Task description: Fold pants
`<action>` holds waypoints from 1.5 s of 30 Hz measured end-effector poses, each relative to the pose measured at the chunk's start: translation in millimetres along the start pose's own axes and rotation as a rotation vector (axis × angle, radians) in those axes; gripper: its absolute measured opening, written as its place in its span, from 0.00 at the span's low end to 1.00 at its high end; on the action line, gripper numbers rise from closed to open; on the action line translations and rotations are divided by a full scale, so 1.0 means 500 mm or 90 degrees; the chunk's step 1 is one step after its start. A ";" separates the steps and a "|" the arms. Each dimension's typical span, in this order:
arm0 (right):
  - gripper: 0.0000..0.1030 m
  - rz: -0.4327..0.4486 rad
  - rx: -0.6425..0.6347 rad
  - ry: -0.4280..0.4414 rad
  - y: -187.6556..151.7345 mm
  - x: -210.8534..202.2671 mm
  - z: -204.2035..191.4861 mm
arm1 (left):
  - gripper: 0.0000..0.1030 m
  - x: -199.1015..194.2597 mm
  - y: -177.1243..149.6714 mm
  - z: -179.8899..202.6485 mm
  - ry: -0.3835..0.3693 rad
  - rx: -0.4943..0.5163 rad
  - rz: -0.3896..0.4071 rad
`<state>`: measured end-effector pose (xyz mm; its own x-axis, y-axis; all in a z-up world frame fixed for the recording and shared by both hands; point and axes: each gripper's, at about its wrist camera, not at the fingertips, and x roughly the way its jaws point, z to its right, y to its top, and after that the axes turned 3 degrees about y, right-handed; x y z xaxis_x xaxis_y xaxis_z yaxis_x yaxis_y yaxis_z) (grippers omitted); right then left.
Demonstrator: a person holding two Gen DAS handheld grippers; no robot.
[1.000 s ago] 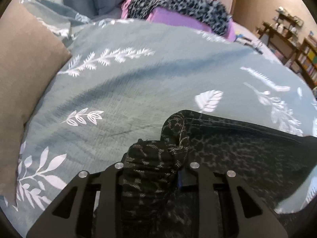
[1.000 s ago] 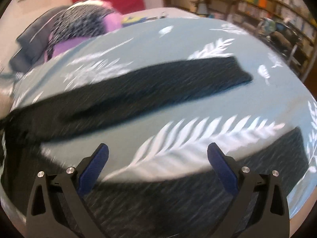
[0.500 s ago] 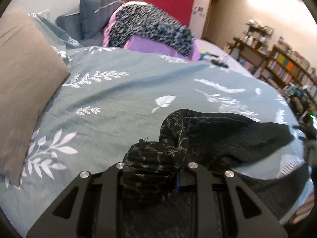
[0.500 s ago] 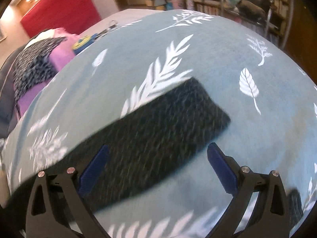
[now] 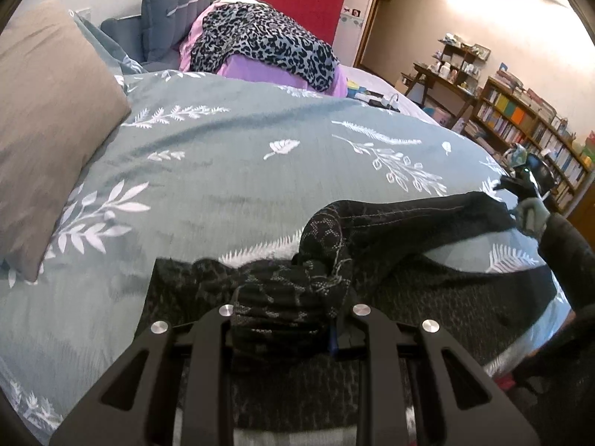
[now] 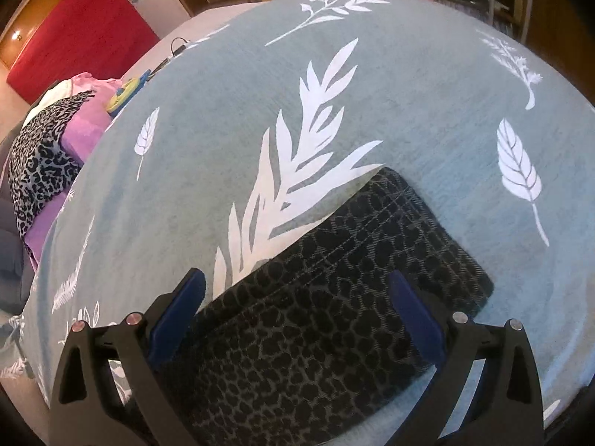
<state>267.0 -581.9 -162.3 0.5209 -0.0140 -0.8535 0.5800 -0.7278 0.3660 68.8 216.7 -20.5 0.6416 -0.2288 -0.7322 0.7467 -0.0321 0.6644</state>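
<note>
Pants (image 5: pixel 427 215) lie on my leaf-print bed (image 5: pixel 241 171); my left gripper (image 5: pixel 286 316) jaws clamp bunched fabric, while my right gripper (image 6: pixel 293 308) jaws gape wide above a leg hem.

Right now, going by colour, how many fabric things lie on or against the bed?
Dark patterned: 1, the pants
Tan: 1, the pillow
Grey-black leopard: 1, the leopard cloth
Purple: 1, the purple bedding
Dark grey: 1, the grey cushion
Total: 5
</note>
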 end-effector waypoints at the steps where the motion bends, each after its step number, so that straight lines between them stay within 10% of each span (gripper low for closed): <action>1: 0.97 -0.006 -0.001 -0.006 0.000 0.006 -0.003 | 0.23 -0.001 -0.004 -0.002 -0.003 0.000 -0.002; 10: 0.88 -0.037 -0.009 -0.099 0.023 0.065 -0.016 | 0.23 -0.023 -0.043 -0.012 -0.015 -0.020 0.002; 17: 0.06 -0.020 -0.009 -0.104 0.020 0.011 0.029 | 0.23 -0.029 -0.020 -0.020 -0.004 -0.020 0.030; 36: 0.04 0.123 0.050 0.009 -0.272 -0.474 0.342 | 0.23 -0.091 0.046 -0.095 -0.063 -0.004 0.132; 45: 0.04 0.048 0.120 0.056 -0.402 -0.421 0.512 | 0.24 -0.083 -0.088 -0.101 -0.036 0.013 0.059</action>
<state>-119.6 -608.4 -151.0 0.6157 -0.0187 -0.7877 0.4151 -0.8421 0.3444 18.2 276.6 -27.3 0.6966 -0.2859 -0.6580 0.6804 -0.0278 0.7323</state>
